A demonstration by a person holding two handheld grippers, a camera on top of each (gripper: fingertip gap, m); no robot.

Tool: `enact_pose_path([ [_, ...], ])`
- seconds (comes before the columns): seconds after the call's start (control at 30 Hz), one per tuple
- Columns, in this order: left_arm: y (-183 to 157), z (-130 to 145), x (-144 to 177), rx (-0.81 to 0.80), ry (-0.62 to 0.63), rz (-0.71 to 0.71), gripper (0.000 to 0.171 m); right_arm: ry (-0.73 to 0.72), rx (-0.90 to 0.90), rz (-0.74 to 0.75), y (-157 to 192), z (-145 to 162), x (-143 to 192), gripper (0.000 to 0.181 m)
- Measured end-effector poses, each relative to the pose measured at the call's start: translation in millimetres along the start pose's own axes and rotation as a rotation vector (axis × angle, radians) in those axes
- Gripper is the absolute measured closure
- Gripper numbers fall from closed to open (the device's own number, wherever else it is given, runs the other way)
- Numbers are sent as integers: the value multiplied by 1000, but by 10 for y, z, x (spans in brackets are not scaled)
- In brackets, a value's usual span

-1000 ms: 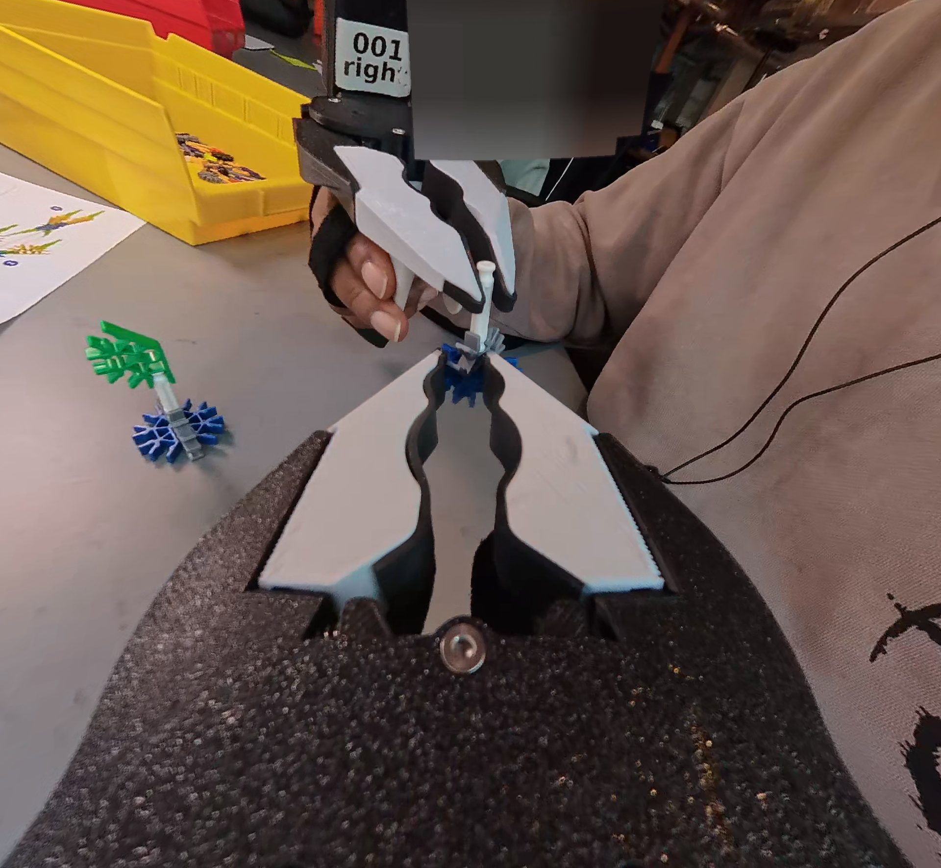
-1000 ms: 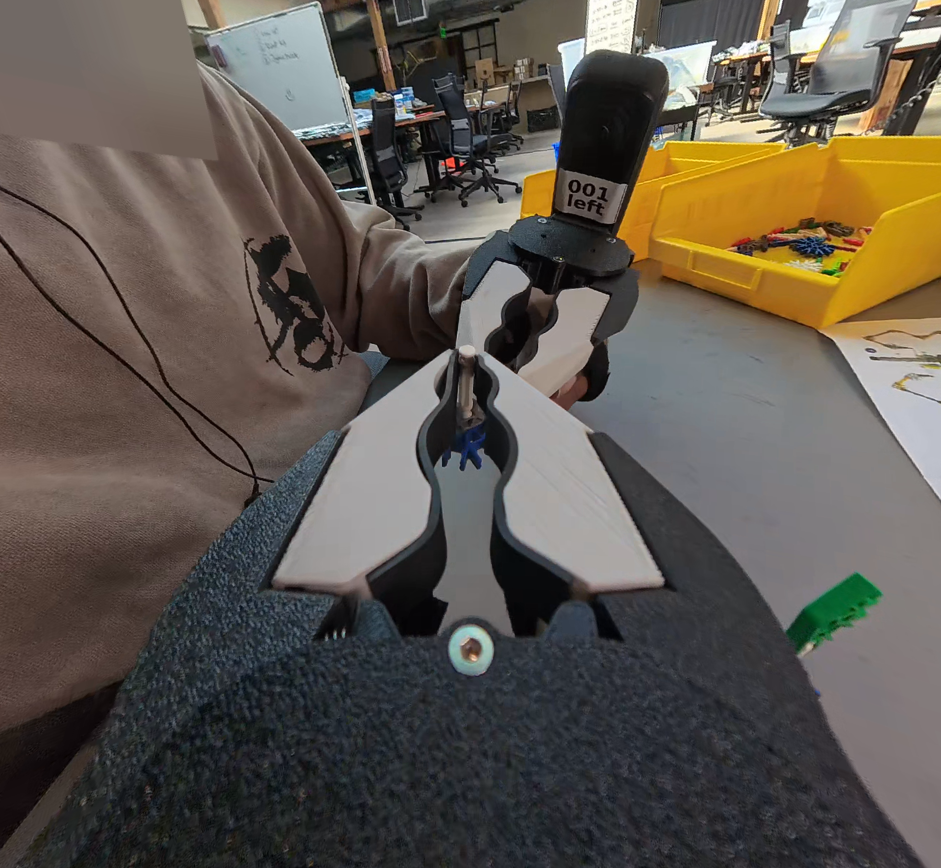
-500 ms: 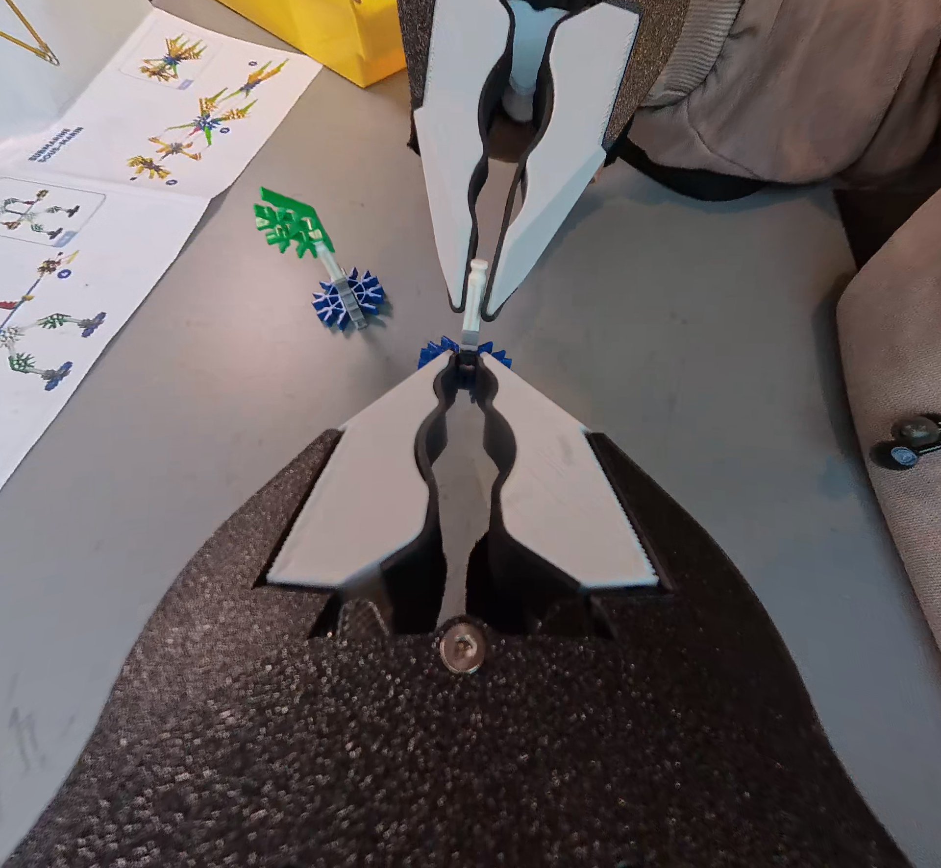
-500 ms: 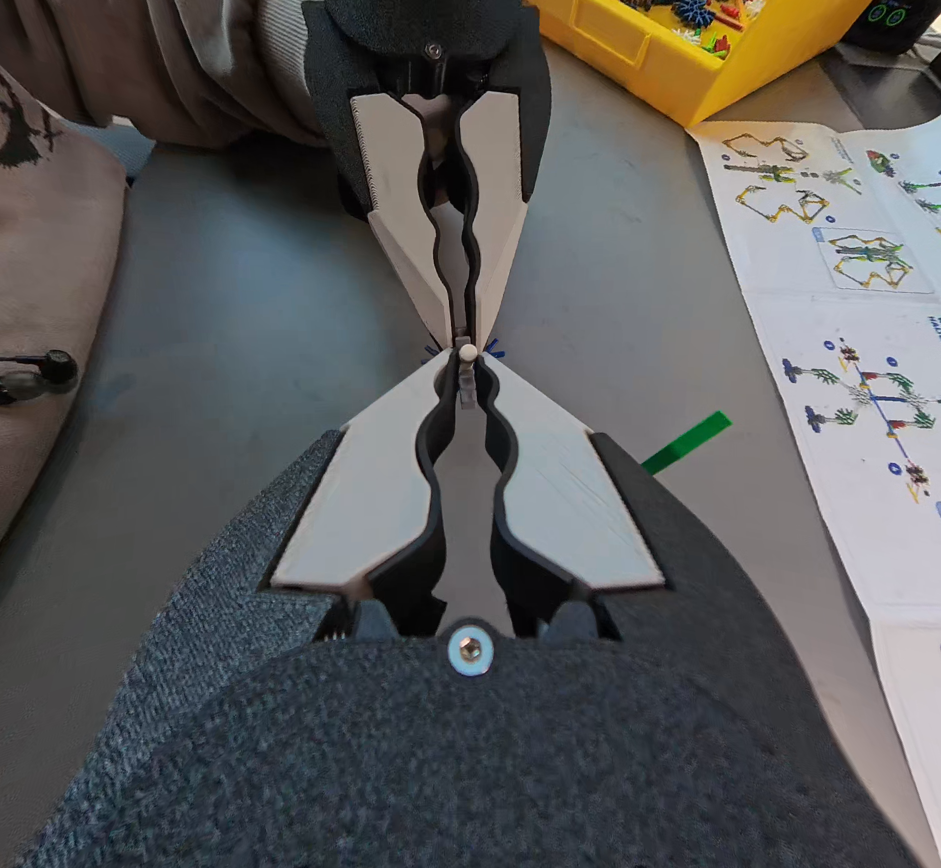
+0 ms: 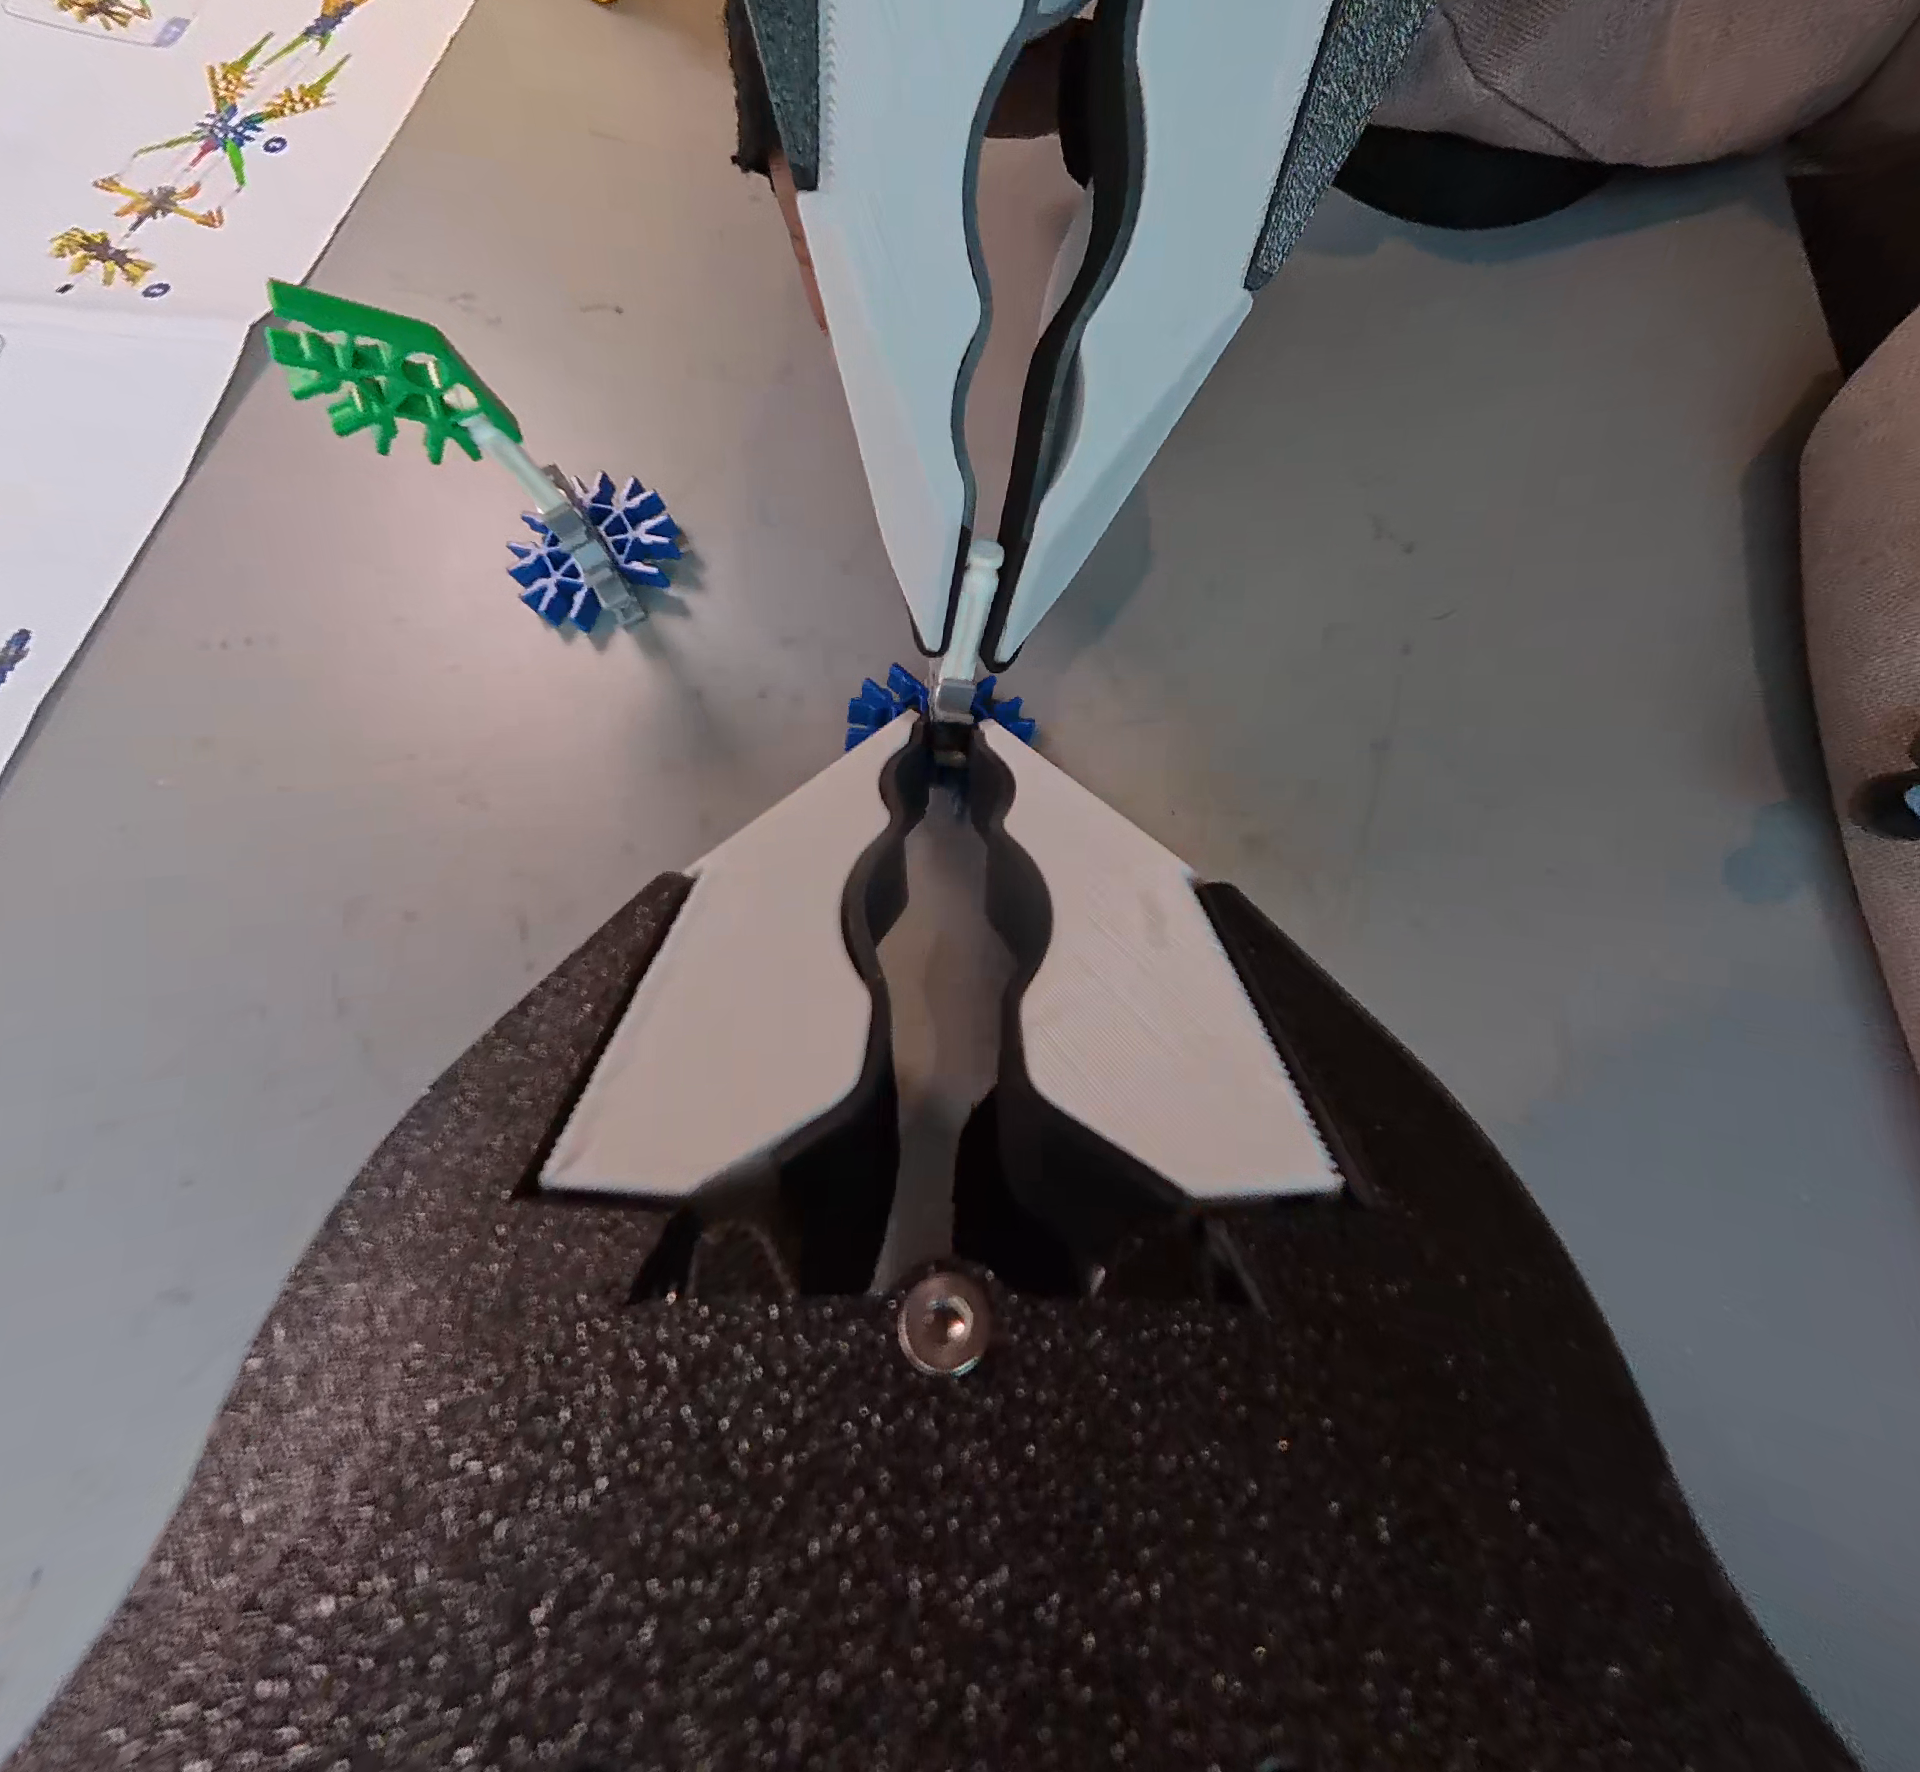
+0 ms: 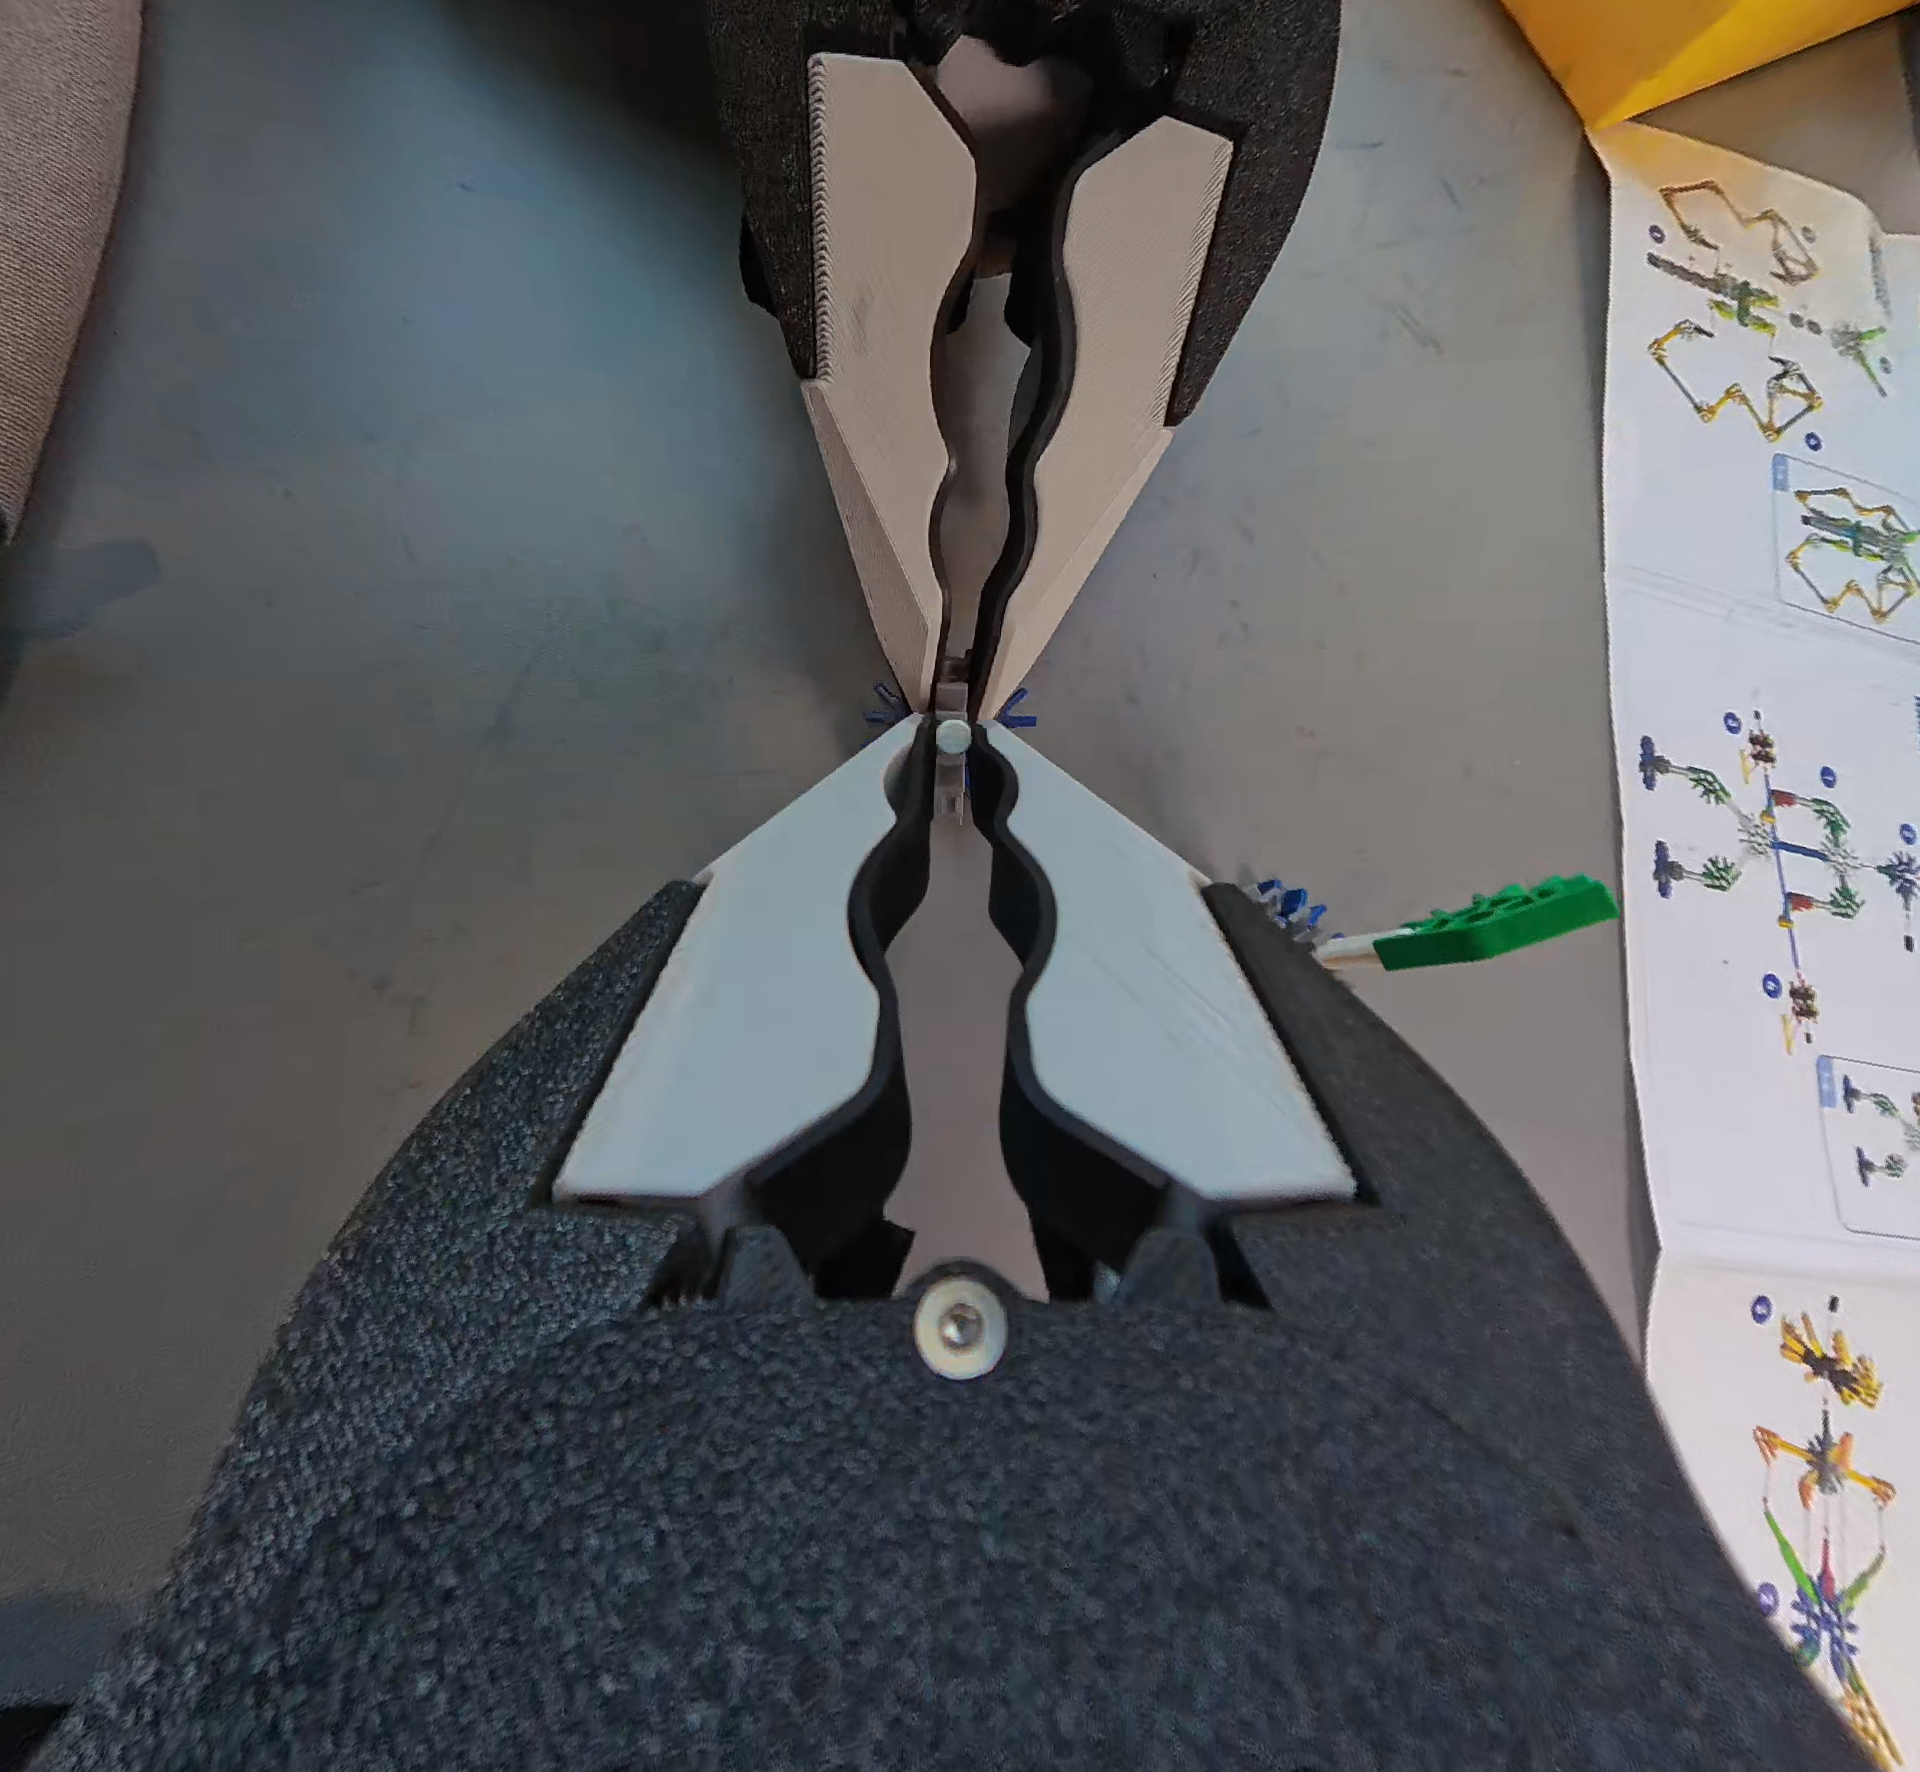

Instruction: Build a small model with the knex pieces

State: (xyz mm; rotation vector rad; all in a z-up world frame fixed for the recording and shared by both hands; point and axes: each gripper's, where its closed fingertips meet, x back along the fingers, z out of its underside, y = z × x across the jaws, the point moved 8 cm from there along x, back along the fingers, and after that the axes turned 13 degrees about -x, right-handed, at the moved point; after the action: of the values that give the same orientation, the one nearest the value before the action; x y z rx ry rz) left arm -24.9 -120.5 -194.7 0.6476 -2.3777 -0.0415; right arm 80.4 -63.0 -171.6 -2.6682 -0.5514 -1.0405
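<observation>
Jaws: left gripper (image 5: 943, 748) closed on blue connector (image 5: 871, 706) | right gripper (image 6: 952, 748) pinching white rod (image 5: 972, 602) | tips meeting over desk (image 5: 1455, 579)

Even, moderately bright overhead light, soft shadows on the grey table (image 5: 1455, 579), no harsh glare; strong wide-angle bending at edges; slight motion blur, near foreground soft.

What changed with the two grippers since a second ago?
Both tipped from level to pointing down at the grey table and closed in. Unchanged: left gripper shut on the blue connector, right gripper shut on the white rod; green-and-blue assembly untouched.
</observation>
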Motion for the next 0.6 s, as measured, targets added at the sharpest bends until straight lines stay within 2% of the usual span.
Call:
enact_pose_path([
  [0.1, 4, 1, 1, -10, -3, -17, 164, -38, -13, -6, -21, -5, -2, 177],
  [0.27, 41, -49, 87, 8, -92, -31, 161, -137, -78, -40, -82, -50, 86, 177],
  [0.37, 38, -49, 98, 10, -103, -23, 161, -165, -99, -63, -86, -49, 77, 177],
  [0.43, 50, -61, 129, -2, -115, -36, 154, -195, -111, -74, -96, -57, 90, 177],
  [0.53, 111, -98, 286, 15, -206, -51, 146, -277, -143, -79, -135, -92, 154, 177],
  [0.6, 121, -129, 401, 52, -301, 2, 137, -360, -174, -89, -170, -126, 217, 177],
])
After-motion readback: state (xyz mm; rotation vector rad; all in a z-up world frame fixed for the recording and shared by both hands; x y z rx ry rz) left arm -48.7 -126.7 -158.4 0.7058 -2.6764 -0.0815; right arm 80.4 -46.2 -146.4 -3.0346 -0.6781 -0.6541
